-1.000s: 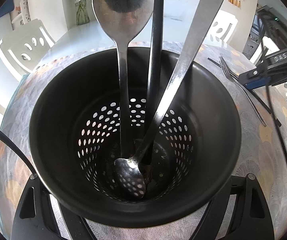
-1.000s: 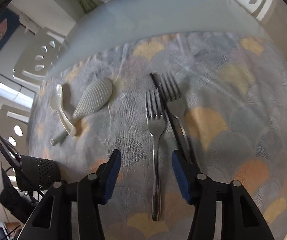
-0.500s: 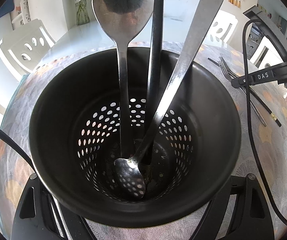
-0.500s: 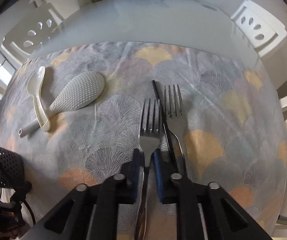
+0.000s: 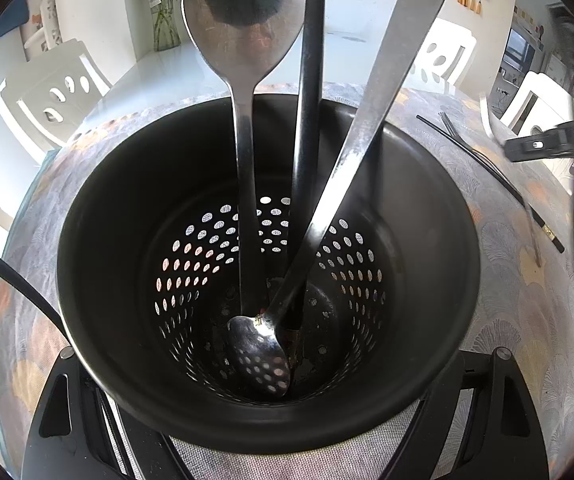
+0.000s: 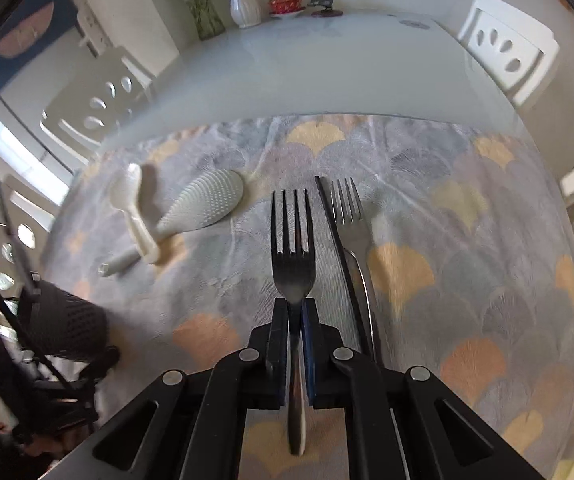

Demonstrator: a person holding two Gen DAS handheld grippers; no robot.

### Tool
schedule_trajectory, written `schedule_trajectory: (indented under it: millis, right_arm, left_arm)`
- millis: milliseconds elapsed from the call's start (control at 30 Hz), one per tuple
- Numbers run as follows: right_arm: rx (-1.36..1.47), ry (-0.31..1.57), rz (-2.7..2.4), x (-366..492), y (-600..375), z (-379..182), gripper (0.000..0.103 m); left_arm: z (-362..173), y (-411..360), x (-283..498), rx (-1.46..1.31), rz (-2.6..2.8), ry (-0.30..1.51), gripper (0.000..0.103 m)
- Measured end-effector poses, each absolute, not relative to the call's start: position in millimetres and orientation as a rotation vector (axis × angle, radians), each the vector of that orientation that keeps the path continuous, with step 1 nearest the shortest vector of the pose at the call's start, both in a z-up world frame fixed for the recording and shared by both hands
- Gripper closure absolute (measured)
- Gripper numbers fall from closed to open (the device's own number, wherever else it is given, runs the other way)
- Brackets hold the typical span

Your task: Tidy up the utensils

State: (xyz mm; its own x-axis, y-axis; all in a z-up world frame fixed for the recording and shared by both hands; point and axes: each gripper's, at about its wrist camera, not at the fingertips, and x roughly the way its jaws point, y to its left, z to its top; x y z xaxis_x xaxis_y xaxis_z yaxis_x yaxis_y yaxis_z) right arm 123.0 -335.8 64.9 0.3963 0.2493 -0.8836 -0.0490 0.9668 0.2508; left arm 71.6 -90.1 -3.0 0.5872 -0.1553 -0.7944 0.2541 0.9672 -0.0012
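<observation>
Left gripper [image 5: 267, 420] fingertips hidden behind black perforated holder [image 5: 439, 280], grip unclear, three utensils inside, right gripper [image 6: 295, 320] clamping one fork [image 6: 291, 264], second fork [image 6: 349, 216] and chopstick [image 6: 337, 240] on cloth.

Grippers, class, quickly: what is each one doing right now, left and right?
Left tool: set around the black holder; whether it grips cannot be told.
Right tool: closed on a fork.

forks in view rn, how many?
2. One fork is clamped in the right gripper; the second fork lies on the cloth beside a chopstick. None visible in the holder.
</observation>
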Motion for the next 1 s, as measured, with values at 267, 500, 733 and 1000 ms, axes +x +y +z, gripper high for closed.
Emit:
schedule_trajectory:
  millis: [267,500,733,1000]
  right_arm:
    - [0.257,1.082,0.193,88.6,-344.8,104.4,0.101]
    - [0.238,1.037,0.224,89.5,-338.5,129.7,0.098]
    - [0.254,1.266,0.249,130.7,-326.8,53.8,0.096]
    - [0.22,1.28,0.184,172.9,-321.9,29.7,0.091]
  left_arm:
    - [-2.8,-90.3,71.0,0.118,-0.238,0.913,0.018]
    - [-2.9,-90.5,70.8,0.117,-0.239,0.913,0.018]
    - [-2.5,-91.1,70.1,0.118,-0.239,0.912,0.018]
    - [-2.3,-91.1,69.4,0.115,-0.24,0.912,0.018]
